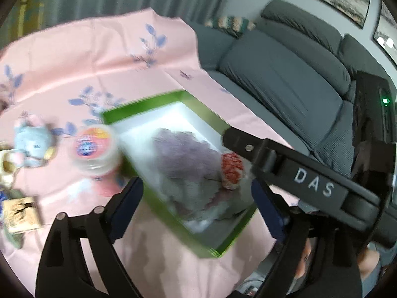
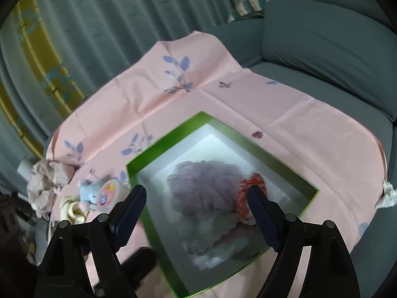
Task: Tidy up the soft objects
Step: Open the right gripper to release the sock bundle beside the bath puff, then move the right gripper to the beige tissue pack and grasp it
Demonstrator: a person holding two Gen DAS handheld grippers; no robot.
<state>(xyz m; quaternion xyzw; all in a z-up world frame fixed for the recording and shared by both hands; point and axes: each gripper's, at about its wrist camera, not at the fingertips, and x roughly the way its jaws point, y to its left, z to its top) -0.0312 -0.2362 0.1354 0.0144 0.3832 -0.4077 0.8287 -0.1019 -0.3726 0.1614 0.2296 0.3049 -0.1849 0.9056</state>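
A green-rimmed box [image 1: 139, 108] [image 2: 163, 146] with a white inside sits on the pink cloth [image 1: 74, 62] [image 2: 153, 94]. In it lie a fluffy purple-grey soft thing [image 1: 183, 154] [image 2: 206, 188] and a red-and-white knitted piece [image 1: 230, 168] [image 2: 248, 186]. My left gripper [image 1: 198, 196] is open and empty, above the box's near side. My right gripper [image 2: 198, 213] is open and empty, above the box. Its black arm [image 1: 310, 181] crosses the left wrist view. A small blue plush [image 1: 32, 141] [image 2: 90, 191] lies left of the box.
A round jar with an orange-and-blue lid [image 1: 95, 146] [image 2: 108, 195] stands between the plush and the box. A beige tag [image 1: 21, 214] and other small things lie at far left. A crumpled beige cloth [image 2: 44, 186] lies at the cloth's left edge. A grey sofa [image 1: 285, 79] is behind.
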